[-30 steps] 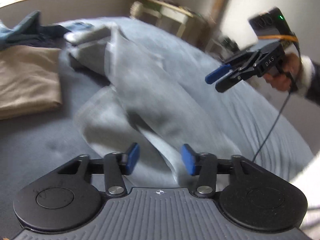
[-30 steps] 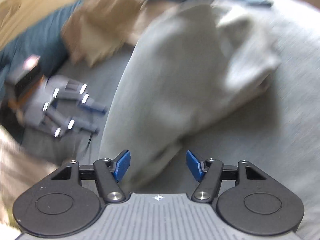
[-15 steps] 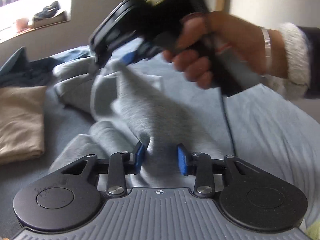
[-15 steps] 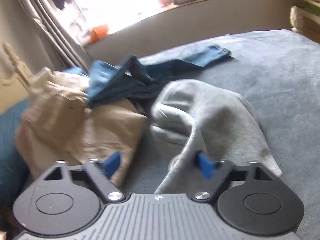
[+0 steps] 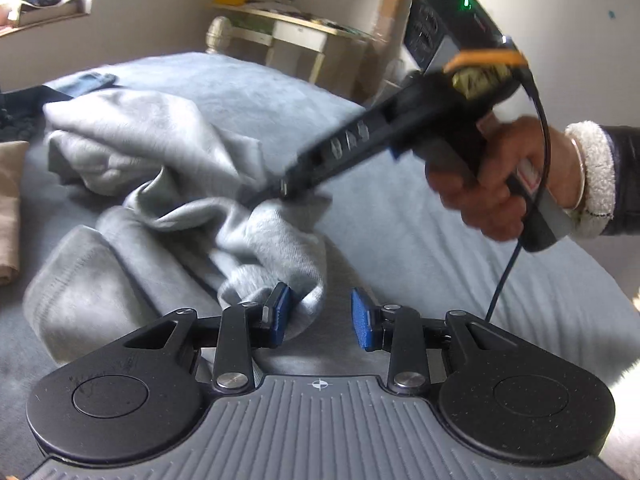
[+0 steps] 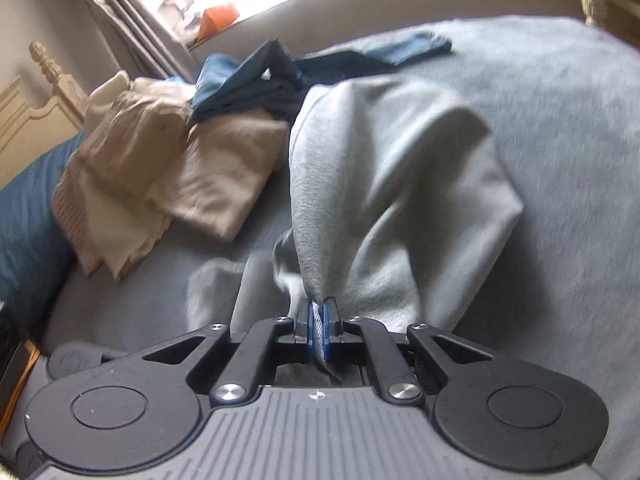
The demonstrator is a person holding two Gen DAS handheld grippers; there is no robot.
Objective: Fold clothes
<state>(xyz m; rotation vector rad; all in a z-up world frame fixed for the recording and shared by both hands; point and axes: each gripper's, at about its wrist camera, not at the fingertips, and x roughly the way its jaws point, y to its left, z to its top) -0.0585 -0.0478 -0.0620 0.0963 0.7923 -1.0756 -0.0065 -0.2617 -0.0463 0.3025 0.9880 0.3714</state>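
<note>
Our grey sweatshirt (image 6: 384,184) lies bunched on the bed (image 6: 560,120), long axis running away from us toward the window. We are still gathering it: the right claw (image 6: 319,330) has just closed onto a fold — the left claw (image 5: 320,316) stands apart, cloth touching one pad. Next, lift and spread it flat.

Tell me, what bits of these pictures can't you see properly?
- Grey garment, left wrist view: what kind it is; it lies bunched on the bed.
- Right gripper, left wrist view: its tips are blurred and sunk in cloth.
- Left gripper, left wrist view: a fold lies against one pad; whether it grips is unclear.
- Beige clothes, left wrist view: cut by the edge.
</note>
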